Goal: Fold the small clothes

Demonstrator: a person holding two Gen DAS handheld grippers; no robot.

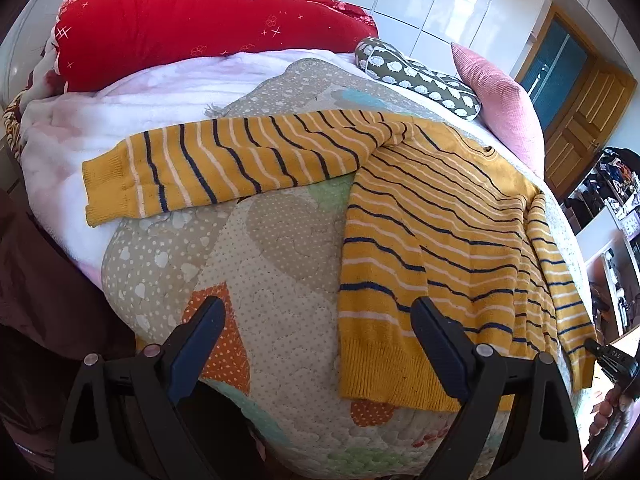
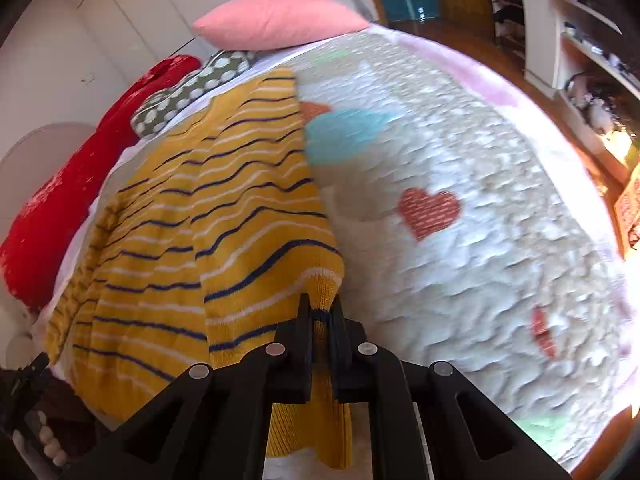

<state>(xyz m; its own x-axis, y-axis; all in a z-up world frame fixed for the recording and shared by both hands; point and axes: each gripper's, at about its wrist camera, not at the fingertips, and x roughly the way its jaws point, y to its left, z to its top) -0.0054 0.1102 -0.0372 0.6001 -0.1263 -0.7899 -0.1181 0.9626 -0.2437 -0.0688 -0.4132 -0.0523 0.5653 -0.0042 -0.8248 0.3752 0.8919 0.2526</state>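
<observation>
A small mustard-yellow sweater (image 1: 432, 240) with navy and white stripes lies flat on the quilted bed cover (image 1: 280, 264). Its one sleeve (image 1: 224, 164) stretches out to the left. My left gripper (image 1: 320, 324) is open and empty, hovering just above the cover by the sweater's bottom hem. In the right wrist view the sweater (image 2: 180, 240) fills the left half. My right gripper (image 2: 320, 304) is shut on the cuff of the other sleeve (image 2: 324, 284), which lies along the sweater's right edge.
A red duvet (image 1: 192, 24), a pink pillow (image 1: 500, 96) and a green patterned cushion (image 1: 416, 72) lie at the head of the bed. A white fleece blanket (image 1: 80, 136) lies to the left. Shelves (image 2: 580, 40) and a wooden floor lie beyond the bed's right edge.
</observation>
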